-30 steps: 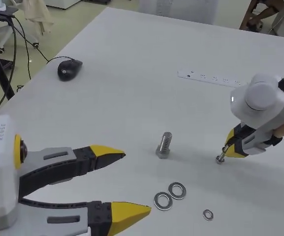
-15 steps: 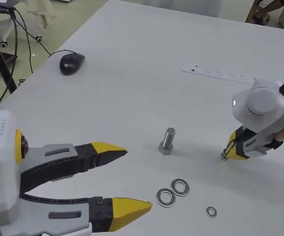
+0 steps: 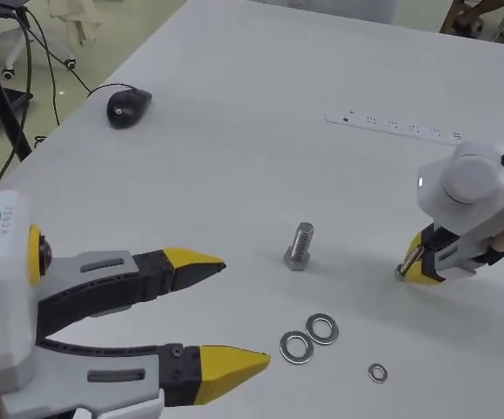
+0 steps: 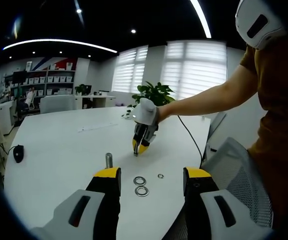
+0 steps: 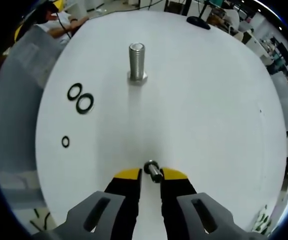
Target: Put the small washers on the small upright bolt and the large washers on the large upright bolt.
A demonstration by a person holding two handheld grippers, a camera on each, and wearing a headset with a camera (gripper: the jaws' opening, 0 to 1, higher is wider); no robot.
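1. Jaws of the right gripper (image 5: 151, 173) stand narrow, closed on the shank of the small bolt (image 3: 408, 261). The bolt sits between the two yellow tips.
2. Small bolt axis: tilted, not vertical. Its lower end rests on the table (image 3: 234, 140) and its upper end leans toward the gripper body. Judged not yet standing upright on its own.
3. Jaws of the left gripper (image 3: 243, 310) stand wide apart and hold nothing.
4. Large bolt (image 3: 300, 247): upright on its head, threads up, well apart from the small bolt. In the right gripper view it lies straight ahead of the jaws.
5. Large washers (image 3: 309, 339): two, flat on the table and touching each other, on the person's side of the large bolt. In the head view they sit just beside the left gripper's nearer yellow tip.
6. Small washer (image 3: 377, 373): one, flat, apart from the large pair. It lies between that pair and the small bolt, closer to the person.
7. Governing relation: seen from the right jaws, all three washers lie off to the left, and that gripper is occupied. The left gripper is free and nearer to the washers.
8. Judgement: the step in hand is to bring the small bolt to vertical and release it. Risk: the bolt may topple as the jaws open.
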